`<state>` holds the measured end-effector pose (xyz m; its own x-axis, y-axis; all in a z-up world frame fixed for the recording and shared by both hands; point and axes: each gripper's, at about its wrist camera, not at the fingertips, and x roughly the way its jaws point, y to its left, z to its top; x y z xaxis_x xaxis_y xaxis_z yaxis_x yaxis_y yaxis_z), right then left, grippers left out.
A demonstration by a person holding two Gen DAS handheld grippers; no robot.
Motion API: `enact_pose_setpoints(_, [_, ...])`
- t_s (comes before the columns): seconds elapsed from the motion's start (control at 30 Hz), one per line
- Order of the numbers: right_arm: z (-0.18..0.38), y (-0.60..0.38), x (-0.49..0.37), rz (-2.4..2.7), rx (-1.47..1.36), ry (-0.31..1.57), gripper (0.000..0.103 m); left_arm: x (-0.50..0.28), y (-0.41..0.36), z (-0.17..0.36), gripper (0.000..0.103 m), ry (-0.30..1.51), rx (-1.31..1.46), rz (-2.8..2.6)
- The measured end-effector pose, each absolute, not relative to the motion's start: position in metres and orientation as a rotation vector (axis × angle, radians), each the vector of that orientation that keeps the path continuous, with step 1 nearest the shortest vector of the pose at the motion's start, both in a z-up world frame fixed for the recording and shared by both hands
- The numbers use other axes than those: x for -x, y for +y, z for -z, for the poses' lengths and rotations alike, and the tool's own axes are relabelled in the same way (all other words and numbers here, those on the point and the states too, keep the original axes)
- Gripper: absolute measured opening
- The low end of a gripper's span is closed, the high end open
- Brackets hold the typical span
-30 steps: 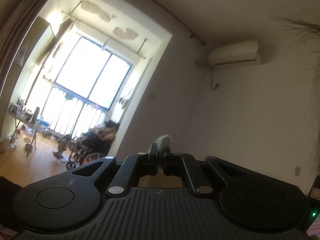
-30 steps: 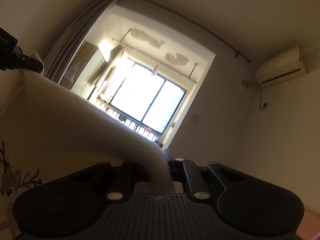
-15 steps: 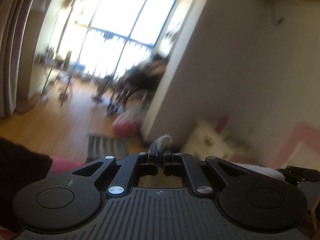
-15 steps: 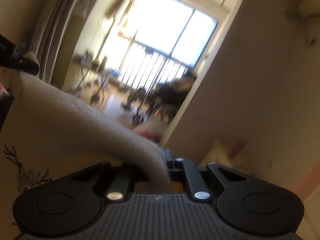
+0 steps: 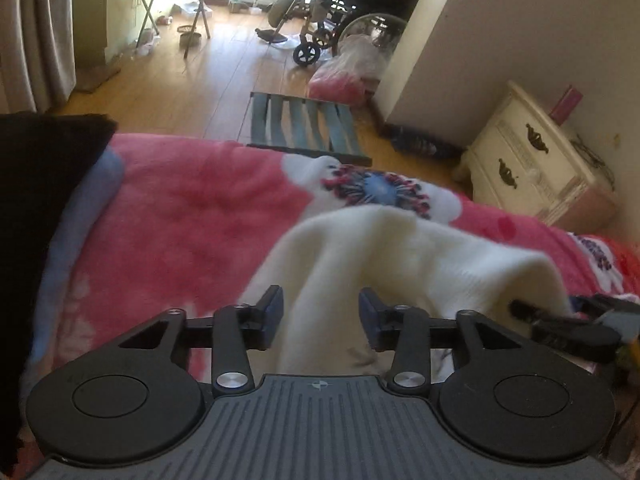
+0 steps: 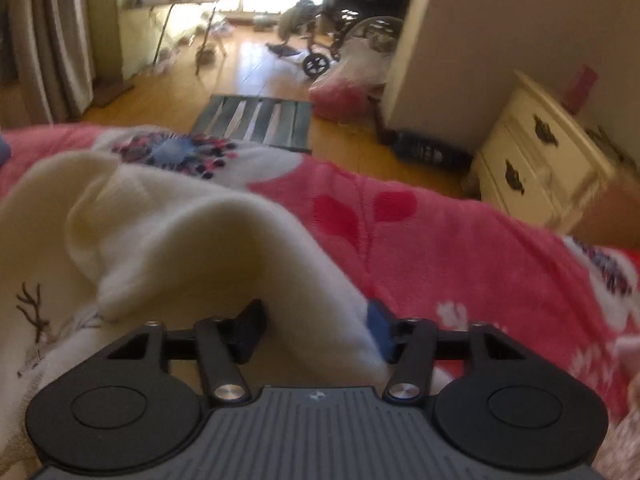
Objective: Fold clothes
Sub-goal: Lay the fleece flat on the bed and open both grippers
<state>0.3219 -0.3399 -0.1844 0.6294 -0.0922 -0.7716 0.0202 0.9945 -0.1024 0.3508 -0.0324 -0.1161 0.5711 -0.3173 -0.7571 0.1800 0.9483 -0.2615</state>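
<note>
1. Cream sweater first, nearest to both cameras: it lies heaped on the bed's pink floral blanket, with a raised ridge of knit running between each pair of jaws.
2. The left gripper has just been opening; its jaws stand apart with the knit lying loose between them, and the pads do not press on it.
3. The right gripper has also just been opening and is spread wide, with a fold of the sweater draped through the gap, released rather than pinched.
4. A small brown deer motif shows on the sweater's flat part at the left of the right wrist view.
5. Progress, as I judge it: the garment has been laid down on the bed but is rumpled, with no clean fold visible. Smoothing it and making the folds all seem left to do.
6. At the bed's left side lies a dark garment, which may also await folding.
7. Beyond the bed's far edge are a slatted board on the wooden floor, a cream nightstand to the right, and a wheelchair by the window.
8. No brand, label or readable writing is visible anywhere.
</note>
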Motion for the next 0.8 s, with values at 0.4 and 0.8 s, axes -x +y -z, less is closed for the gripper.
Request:
enact_pose_setpoints(0.4, [0.109,-0.441,-0.17,0.027,-0.564,0.837,0.079,-0.25,-0.007,0.083,0.056,0.981,0.068,0.459])
enact_pose_setpoints(0.8, [0.228,-0.42,0.008,0.024,-1.076,1.052,0.066,-0.105,-0.043,0.113,0.039,1.068,-0.009,0.669])
